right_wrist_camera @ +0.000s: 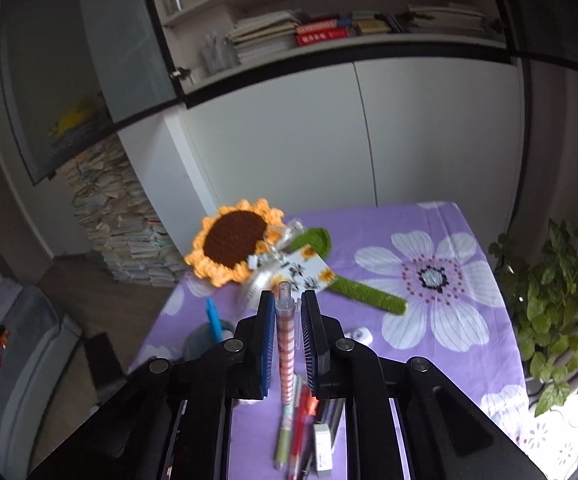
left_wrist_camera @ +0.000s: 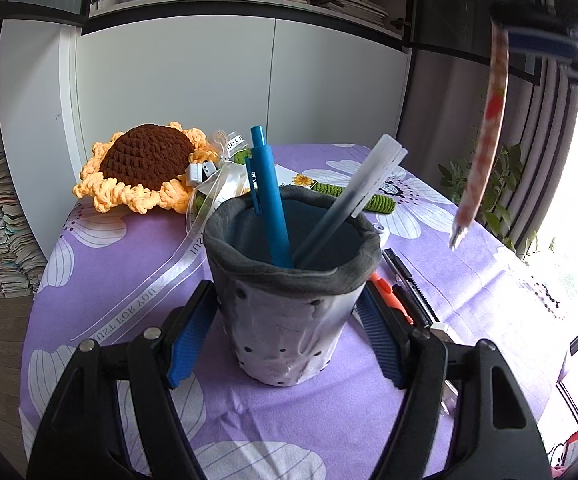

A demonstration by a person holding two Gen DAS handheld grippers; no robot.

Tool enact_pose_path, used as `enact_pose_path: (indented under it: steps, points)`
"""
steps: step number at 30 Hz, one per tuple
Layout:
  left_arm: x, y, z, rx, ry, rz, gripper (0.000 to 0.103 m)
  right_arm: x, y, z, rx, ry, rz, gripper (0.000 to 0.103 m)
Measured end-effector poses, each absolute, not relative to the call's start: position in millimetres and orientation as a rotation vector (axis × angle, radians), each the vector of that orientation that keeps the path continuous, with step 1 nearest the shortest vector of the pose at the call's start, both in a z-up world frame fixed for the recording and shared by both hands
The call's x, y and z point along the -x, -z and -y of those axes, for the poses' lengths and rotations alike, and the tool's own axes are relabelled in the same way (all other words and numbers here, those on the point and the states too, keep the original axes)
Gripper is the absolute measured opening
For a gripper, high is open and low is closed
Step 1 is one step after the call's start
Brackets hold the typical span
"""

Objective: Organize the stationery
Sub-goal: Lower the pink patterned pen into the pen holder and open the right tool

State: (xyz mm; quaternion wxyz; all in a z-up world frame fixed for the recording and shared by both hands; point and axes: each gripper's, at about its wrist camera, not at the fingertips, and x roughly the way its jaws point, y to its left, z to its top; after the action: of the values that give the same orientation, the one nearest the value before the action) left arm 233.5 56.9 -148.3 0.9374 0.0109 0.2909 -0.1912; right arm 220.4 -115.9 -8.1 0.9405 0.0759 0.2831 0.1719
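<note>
Grey felt forms the pen cup, which stands on the purple surface with the left tongs clamped against its two sides; a teal pen and a frosted pen already lean inside. Further right, the right tongs pinch a red-checked pen by its upper end, so it hangs in the air above and beside the cup, long axis near upright, tip down. Gripped so high, it could swing, catch the soft rim or the leaning pens, and tip the cup or slip free.
</note>
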Motion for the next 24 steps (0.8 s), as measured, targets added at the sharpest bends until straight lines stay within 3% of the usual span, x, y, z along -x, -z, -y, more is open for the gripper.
enact_pose_path:
  steps: [8,16,24]
  points:
    - [-234,148,-57,-0.023,0.390,-0.594,0.071,-219,-23,75,-0.132,-0.479,-0.444,0.015]
    - [-234,148,-57,-0.022,0.391,-0.594,0.071,-232,8,40,-0.003,-0.443,-0.393,0.015]
    - [-234,148,-57,-0.022,0.391,-0.594,0.071,-246,43,31,0.041,-0.452,-0.493,0.015]
